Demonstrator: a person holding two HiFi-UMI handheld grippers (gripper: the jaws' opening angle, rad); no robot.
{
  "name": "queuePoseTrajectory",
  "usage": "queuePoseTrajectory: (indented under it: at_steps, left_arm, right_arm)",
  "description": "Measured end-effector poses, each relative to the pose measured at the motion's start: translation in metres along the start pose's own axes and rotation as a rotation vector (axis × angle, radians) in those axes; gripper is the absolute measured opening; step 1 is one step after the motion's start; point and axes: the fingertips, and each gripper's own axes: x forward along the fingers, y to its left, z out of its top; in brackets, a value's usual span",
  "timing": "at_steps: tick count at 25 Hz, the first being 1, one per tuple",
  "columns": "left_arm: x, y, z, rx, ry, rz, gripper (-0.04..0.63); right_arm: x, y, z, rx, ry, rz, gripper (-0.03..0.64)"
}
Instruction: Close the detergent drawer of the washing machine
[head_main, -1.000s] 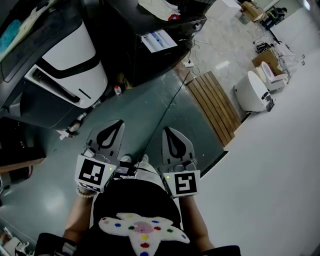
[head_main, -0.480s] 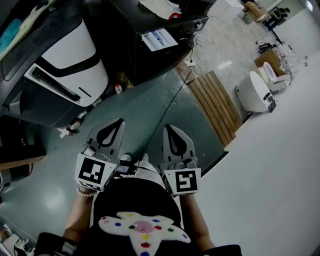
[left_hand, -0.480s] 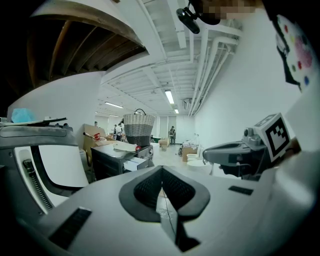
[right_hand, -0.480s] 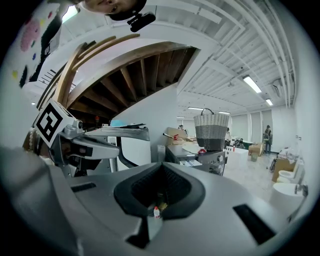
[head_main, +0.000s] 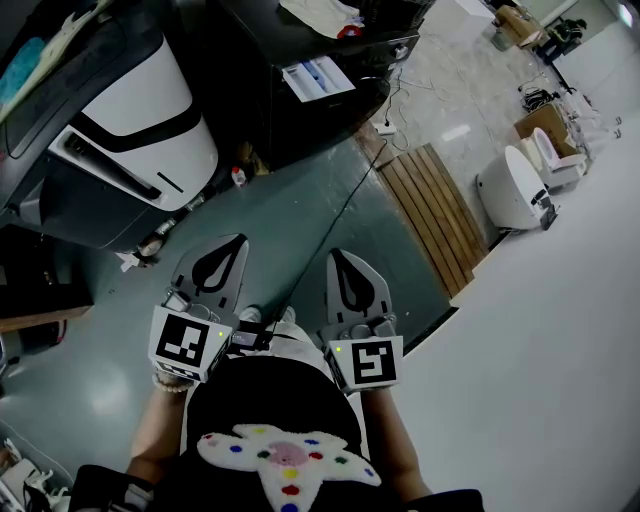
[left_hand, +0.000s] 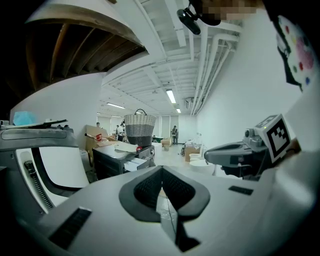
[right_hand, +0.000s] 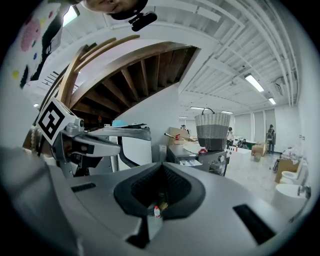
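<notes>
Left gripper (head_main: 230, 250) and right gripper (head_main: 338, 262) are noted at waist level, jaws pressed together, nothing held. The washing machine (head_main: 290, 120) stands well apart; its drawer (head_main: 318, 78) appears pulled out. A closer approach and a square push on the drawer front are advised.

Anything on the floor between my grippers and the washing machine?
Nothing solid. Bare floor lies between the left gripper, the right gripper and the washing machine; only a thin cable crosses it.
</notes>
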Motion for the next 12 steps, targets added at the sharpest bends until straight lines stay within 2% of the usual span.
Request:
queuePoseTrajectory:
  at_steps: [12]
  left_arm:
    - [0.007,-0.021,-0.001,0.004,-0.002,0.040,0.011]
  right_arm:
    - [-0.012,-0.017,-0.010,-0.025,-0.018,0.032,0.005]
